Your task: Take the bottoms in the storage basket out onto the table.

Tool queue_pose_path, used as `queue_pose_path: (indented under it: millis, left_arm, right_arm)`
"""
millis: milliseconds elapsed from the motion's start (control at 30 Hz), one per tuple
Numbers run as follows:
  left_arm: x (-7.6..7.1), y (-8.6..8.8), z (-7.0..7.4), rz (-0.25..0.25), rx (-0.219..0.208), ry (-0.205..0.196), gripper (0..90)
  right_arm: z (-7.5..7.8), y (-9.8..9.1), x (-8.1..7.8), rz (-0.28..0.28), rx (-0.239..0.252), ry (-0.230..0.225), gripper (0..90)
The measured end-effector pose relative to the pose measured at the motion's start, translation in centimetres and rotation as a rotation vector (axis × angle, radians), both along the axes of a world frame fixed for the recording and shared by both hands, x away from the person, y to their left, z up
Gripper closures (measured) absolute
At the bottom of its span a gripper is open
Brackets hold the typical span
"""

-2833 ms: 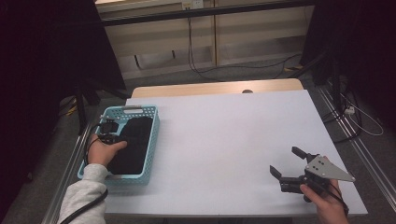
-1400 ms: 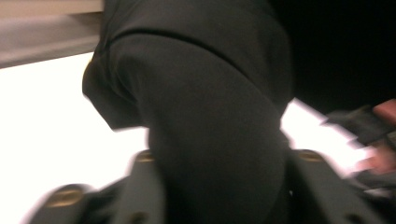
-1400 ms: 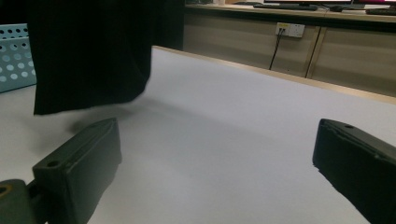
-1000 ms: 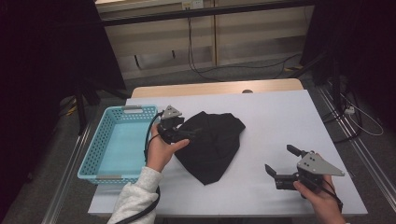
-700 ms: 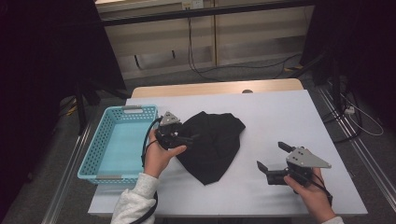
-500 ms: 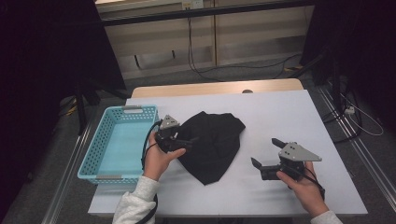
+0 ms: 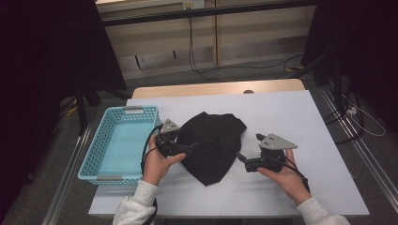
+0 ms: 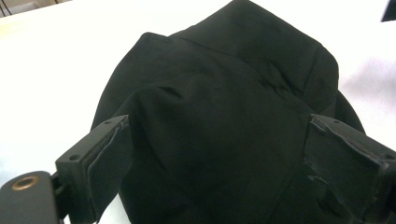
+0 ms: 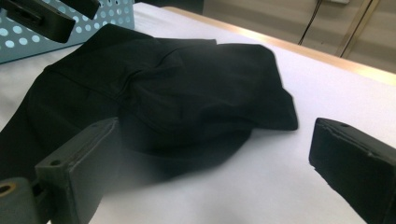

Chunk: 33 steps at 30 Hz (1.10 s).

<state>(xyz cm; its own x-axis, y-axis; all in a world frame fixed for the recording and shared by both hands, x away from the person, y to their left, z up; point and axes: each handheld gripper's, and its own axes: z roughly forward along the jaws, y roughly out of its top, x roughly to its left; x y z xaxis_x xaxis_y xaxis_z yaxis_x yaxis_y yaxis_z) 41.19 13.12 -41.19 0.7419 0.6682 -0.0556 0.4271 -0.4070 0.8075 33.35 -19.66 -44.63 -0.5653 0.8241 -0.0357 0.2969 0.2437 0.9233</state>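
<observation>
Overhead and both close views share the black cloth (image 7: 211, 143).

One black cloth (image 7: 212, 143), one blue basket (image 7: 101, 161), two hand-held grippers.

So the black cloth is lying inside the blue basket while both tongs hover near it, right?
Not quite. The black cloth lies on the white table, beside the blue basket, not inside it, as the high view shows. Both tongs, left and right, are indeed near it.
</observation>
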Motion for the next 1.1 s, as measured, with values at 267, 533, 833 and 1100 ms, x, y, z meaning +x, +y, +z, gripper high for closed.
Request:
queue_pose_path:
  millis: [267,533,833,1100]
  left_arm:
    - [-0.5,0.4,-0.2,0.003,0.018,0.004,8.0]
    - [-0.5,0.5,-0.3,0.024,0.006,0.003,8.0]
    - [-0.6,0.7,0.1,0.020,0.010,-0.016,8.0]
    - [-0.9,1.0,0.1,0.019,0.011,-0.021,8.0]
  right_arm:
    - [0.0,1.4,2.2,0.008,0.002,0.038,7.4]
    - [-0.6,2.2,4.2,0.013,-0.038,0.093,19.8]
    - [-1.0,2.9,5.5,0.040,-0.054,0.129,37.1]
    - [-2.0,4.7,6.7,0.084,-0.166,0.208,63.5]
